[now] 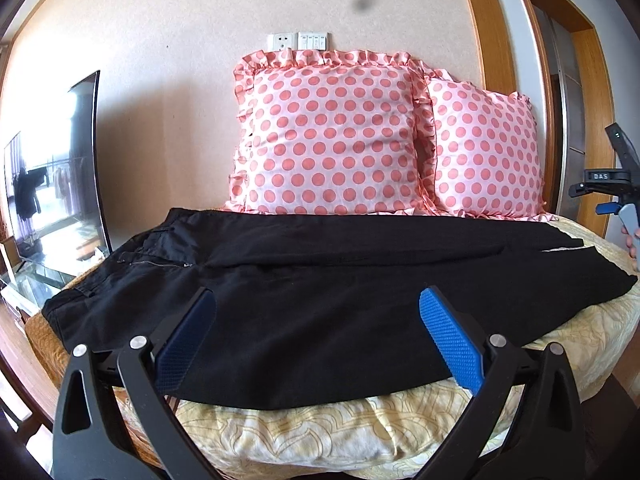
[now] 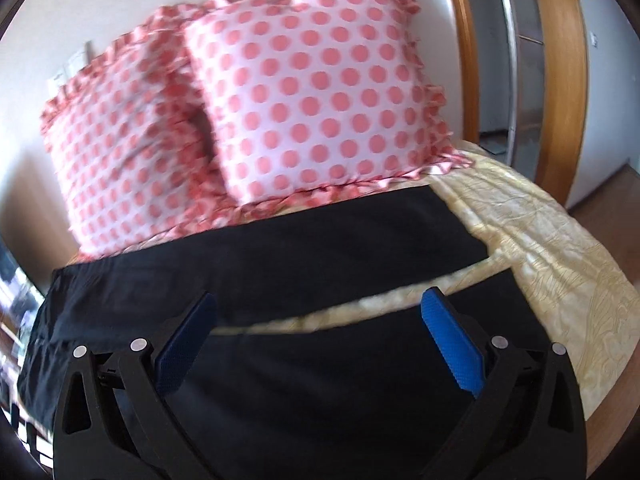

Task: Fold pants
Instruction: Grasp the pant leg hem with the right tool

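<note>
The black pants (image 1: 320, 280) lie crosswise below the polka-dot pillows (image 1: 332, 136), waistband nearer the left gripper (image 1: 320, 340), legs nearer the right gripper (image 2: 320, 340); both gape empty.

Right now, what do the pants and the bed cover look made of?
Pants: matte black woven cloth, probably cotton-like; soft creases, a metal zipper. Bed cover: pale yellow fabric with slight sheen and raised leafy pattern, possibly quilted satin; unsure.
</note>
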Available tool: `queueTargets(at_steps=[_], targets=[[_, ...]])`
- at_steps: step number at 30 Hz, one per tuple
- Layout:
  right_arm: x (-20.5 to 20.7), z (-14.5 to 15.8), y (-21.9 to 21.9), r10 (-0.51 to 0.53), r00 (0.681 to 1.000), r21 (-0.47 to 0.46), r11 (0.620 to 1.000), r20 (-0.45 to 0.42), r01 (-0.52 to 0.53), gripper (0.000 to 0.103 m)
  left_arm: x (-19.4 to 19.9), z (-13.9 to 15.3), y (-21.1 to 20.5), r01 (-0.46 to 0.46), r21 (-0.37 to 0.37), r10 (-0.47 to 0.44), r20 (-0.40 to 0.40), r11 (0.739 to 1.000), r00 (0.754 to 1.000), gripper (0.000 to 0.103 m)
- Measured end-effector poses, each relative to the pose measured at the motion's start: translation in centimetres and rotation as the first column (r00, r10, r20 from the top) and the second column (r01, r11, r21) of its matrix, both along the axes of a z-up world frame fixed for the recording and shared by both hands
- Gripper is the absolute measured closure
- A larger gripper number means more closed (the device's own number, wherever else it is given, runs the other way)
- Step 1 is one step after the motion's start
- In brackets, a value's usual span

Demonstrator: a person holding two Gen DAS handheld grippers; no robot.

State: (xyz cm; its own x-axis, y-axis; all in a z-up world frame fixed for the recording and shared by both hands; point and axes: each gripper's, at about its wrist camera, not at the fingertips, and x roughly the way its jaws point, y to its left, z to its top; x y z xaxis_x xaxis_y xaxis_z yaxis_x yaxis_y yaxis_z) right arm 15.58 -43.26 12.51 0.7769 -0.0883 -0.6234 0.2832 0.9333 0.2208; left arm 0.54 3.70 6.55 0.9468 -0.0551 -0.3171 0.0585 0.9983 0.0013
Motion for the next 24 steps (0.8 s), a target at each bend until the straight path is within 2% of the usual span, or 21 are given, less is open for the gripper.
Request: queueTargets(at_steps=[3,6,7,8,10,13,15,17,24], targets=[[5.9,-0.5,-4.8,-0.125,0.990,0.025,0.992,-0.070,0.127,0.001,1.6,-0.6,0.8,0.015,-0.063,-0.018,-0.056,0.998,0.998,0.002],[11.1,-2.3,-8.2,-0.212,0.964,0.038,0.975,-0.159,0.220,0.002,3.0,-1.2,1.1,0.007,-0.075,-0.014,-0.088,0.997,0.996,0.002],[12.7,-3.1,-9.2,-0.240,0.952,0.037,0.967,-0.189,0.252,0.010,3.5,-1.5,1.1,-0.001,-0.067,-0.005,-0.094,0.998,0.996,0.002],[14.1,-4.0,-9.8,-0.271,0.937,0.028,0.959,-0.221,0.284,0.023,3.9,-1.7,1.1,-0.007,-0.061,0.001,-0.098,0.998,0.995,0.002],[16.2,-5.7,-11.0,-0.318,0.909,0.022,0.942,-0.270,0.336,0.034,4.5,-2.1,1.1,-0.006,-0.054,0.000,-0.106,0.999,0.994,0.002],[18.3,-7.7,-12.3,-0.365,0.882,0.059,0.915,-0.297,0.399,0.035,5.3,-2.5,1.0,0.014,-0.049,-0.020,-0.122,0.999,0.992,0.002],[19.4,-8.6,-12.7,-0.379,0.875,0.089,0.902,-0.303,0.421,0.042,5.6,-2.7,0.8,0.025,-0.036,-0.029,-0.124,0.999,0.992,0.002],[20.2,-9.0,-12.6,-0.405,0.864,0.082,0.891,-0.300,0.447,0.051,5.9,-2.8,0.7,0.033,-0.027,-0.036,-0.121,0.999,0.992,0.002],[23.3,-10.0,-10.8,-0.437,0.836,-0.077,0.896,-0.330,0.438,0.052,6.8,-3.1,1.1,0.038,-0.078,-0.048,-0.131,0.996,0.990,0.002]])
